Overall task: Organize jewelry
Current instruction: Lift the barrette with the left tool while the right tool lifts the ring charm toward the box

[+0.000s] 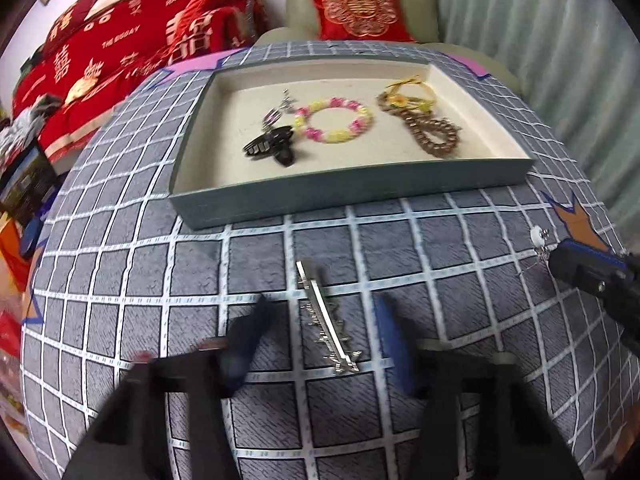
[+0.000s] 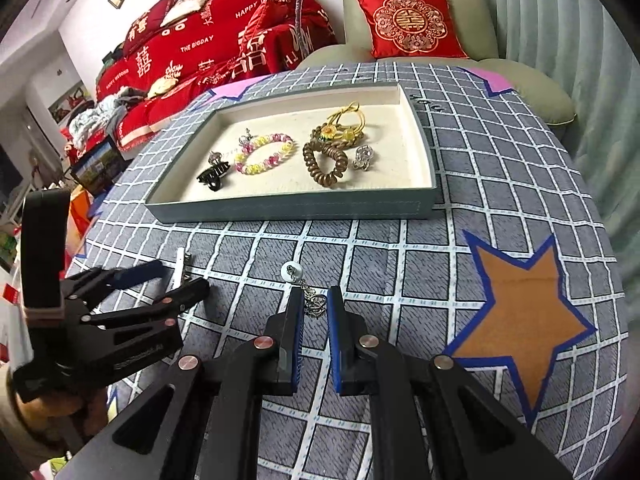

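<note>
Two items outside tray (image 2: 280, 204): hair clip (image 1: 326, 322) between spread left fingers (image 1: 244, 344); earring (image 2: 310, 298) between right fingers (image 2: 340, 344), contact unclear.

Grid-cloth table (image 1: 120, 280), tray (image 1: 352, 196), silver hair clip (image 1: 328, 320), pearl earring (image 2: 298, 280), orange star (image 2: 520, 312)

Your left wrist camera looks forward, low and close over the checked worktop (image 1: 120, 280). Your right wrist camera sits alongside, facing likewise. Both views share the jewelry tray (image 1: 352, 188) (image 2: 292, 208) ahead.
</note>
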A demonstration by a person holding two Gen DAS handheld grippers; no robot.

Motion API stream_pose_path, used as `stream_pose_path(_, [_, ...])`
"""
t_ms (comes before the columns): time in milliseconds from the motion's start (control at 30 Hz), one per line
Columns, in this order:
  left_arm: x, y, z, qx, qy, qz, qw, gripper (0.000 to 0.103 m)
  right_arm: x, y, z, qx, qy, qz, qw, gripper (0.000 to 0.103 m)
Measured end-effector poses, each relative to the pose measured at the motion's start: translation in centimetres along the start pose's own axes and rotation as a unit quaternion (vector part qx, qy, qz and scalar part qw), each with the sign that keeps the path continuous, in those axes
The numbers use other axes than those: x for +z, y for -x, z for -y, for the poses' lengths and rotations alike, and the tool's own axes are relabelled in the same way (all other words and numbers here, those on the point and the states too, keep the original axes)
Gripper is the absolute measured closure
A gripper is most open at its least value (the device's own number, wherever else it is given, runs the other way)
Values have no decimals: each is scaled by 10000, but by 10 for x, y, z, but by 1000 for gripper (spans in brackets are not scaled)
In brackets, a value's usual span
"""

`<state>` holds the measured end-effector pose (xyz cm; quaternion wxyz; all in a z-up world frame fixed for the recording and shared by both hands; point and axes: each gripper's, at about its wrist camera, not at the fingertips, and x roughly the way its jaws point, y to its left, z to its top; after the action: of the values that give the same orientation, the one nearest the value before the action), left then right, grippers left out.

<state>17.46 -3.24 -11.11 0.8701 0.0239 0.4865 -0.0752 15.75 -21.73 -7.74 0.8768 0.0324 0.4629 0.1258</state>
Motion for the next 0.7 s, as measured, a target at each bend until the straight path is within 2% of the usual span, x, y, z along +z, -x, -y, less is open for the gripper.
stream_pose_path(33, [0,1,0,-22,-15,2,10000,78,-1,2,0,2,0,12,10000,91])
stream_pose_path(133, [-2,6,-7,-259,181,76,9995,82,0,7,2,51,-64,31,10000,91])
stream_pose_path(433, [-1,36,-19,-423,241,423,9979,82,4,22,10,205,-265,86,9994,91])
stream_pose_path(700, [20,66,-22,-516,129,737,9959,82,23,37,14,259,-329,212,9989,91])
